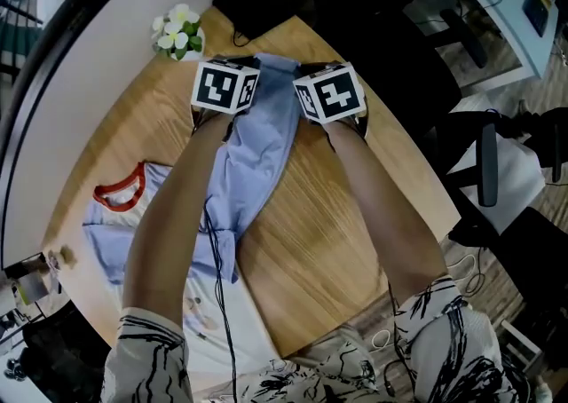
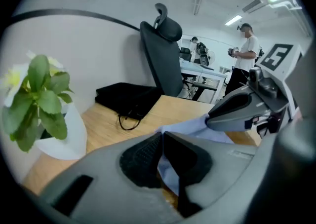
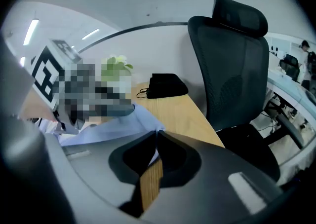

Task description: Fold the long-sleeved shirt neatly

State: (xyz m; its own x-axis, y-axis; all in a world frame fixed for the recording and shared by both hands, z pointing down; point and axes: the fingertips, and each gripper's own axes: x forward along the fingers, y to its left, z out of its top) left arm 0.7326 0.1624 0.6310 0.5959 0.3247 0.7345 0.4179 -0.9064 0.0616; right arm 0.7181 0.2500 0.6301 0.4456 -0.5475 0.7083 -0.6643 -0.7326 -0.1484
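Observation:
A light-blue long-sleeved shirt (image 1: 257,148) with a red collar (image 1: 121,190) lies on the round wooden table (image 1: 337,241). Its body is spread at the left, and a long bunched part runs to the far edge. Both grippers sit at that far end, side by side. My left gripper (image 1: 226,86) is shut, with blue fabric (image 2: 168,168) pinched between its pads. My right gripper (image 1: 330,92) is shut on the shirt's edge (image 3: 148,119) near the table's rim; a sliver of cloth shows in its jaws. The left gripper view also shows the right gripper (image 2: 247,105) sitting on the blue cloth.
A white pot of flowers (image 1: 180,33) stands at the far left beside a black bag (image 1: 257,3) with a cord. A black office chair (image 3: 237,70) stands just beyond the table edge. A person (image 2: 245,53) stands far back. A white cloth (image 1: 222,326) lies near me.

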